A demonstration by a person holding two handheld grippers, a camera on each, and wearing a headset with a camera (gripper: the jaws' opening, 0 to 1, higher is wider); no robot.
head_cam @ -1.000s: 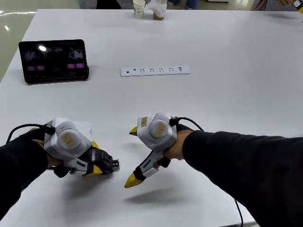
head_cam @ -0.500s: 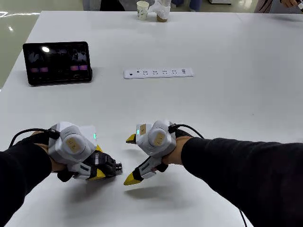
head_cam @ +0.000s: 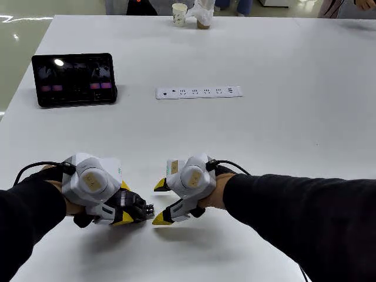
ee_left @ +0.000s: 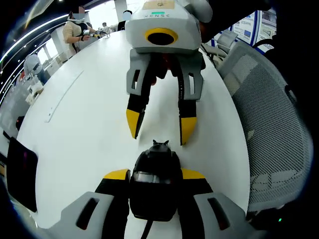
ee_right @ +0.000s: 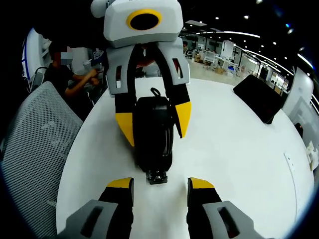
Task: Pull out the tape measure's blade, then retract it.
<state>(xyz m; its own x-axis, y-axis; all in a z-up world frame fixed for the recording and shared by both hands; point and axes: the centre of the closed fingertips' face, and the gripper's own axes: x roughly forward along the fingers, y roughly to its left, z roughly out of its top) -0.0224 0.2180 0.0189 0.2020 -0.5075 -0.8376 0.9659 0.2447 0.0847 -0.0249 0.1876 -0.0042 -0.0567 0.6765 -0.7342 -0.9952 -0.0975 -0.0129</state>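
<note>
The left gripper [ee_left: 154, 175] is clamped across the black tape [ee_right: 153, 130], holding the case low over the near edge of the white table [head_cam: 282, 117]. In the head view the tape's nose points to 3 o'clock, toward the right gripper [ee_right: 160, 185]. That gripper's yellow-tipped jaws stand apart, lined up on the hook [ee_right: 157, 177], the small metal tab at the blade's end. The tab sits just ahead of the gap between them and is not yet pinched. The case looks rigid and compact, probably fairly heavy for its size, and its curved sides are likely to be slick, so the grip across its flanks seems sound. The blade is probably thin, springy steel, best taken by the hook alone and drawn straight. On release it may snap back, so the return should be eased. No blade shows outside the case. The left jaws cover most of the case in the head view, and any lock or brake button cannot be made out. Whether the case rests on the table or hangs just above it cannot be told. Beyond the grippers, a power strip [head_cam: 199, 92] lies at 12 o'clock, a dark tablet [head_cam: 74, 79] stands at 10 o'clock, and a paper cup [head_cam: 180, 13] sits at the far edge. A mesh chair [ee_left: 279, 129] shows at 3 o'clock in the left gripper view.
</note>
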